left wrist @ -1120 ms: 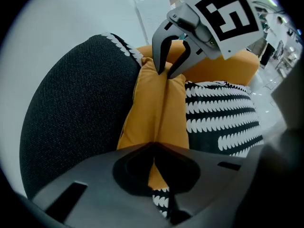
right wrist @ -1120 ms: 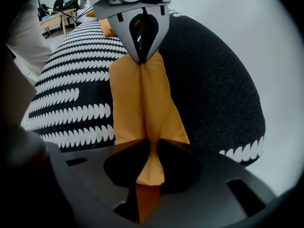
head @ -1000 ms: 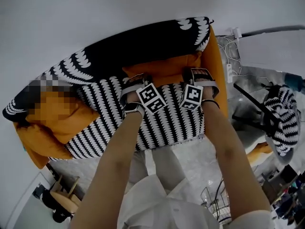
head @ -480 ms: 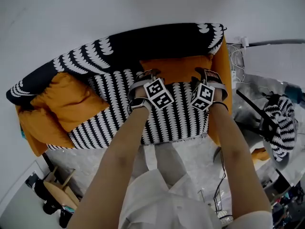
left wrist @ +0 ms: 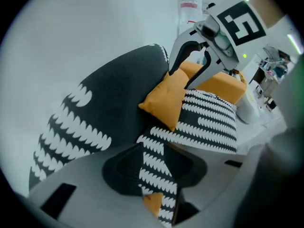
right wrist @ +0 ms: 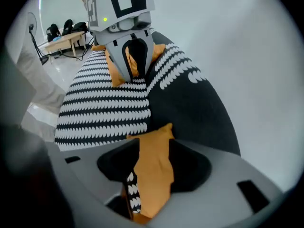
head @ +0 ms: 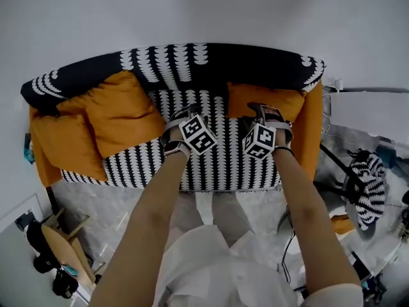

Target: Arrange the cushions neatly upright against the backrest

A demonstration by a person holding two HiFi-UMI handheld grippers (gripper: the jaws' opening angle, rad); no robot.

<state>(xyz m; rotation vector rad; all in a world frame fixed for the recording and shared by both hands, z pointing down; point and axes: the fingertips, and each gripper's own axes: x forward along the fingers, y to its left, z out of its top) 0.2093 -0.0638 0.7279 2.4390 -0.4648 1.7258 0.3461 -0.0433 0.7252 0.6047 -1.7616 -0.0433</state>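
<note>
A small orange cushion [head: 265, 100] leans against the black backrest [head: 192, 62] at the sofa's right end, on the striped seat [head: 217, 165]. My right gripper [head: 261, 109] is at its lower edge. Its jaws are opening, and the cushion's orange cloth [right wrist: 154, 160] lies loose between them [right wrist: 152, 175]. My left gripper [head: 185, 110] hovers over the seat just left of that cushion [left wrist: 166, 99]. Its jaws [left wrist: 154, 175] are closing slightly with only seat pattern and a sliver of orange showing in the gap. A larger orange cushion [head: 121, 114] lies tilted at the left.
Orange side panels close the sofa at the left [head: 51, 152] and right [head: 313, 139]. A striped chair [head: 367, 184] and cables stand on the floor to the right. A wooden table [head: 61, 248] sits lower left. White wall runs behind the backrest.
Both grippers have let go of the right cushion's lower edge and drawn back slightly. Their jaws have parted. The cushion stays leaning on the backrest.
</note>
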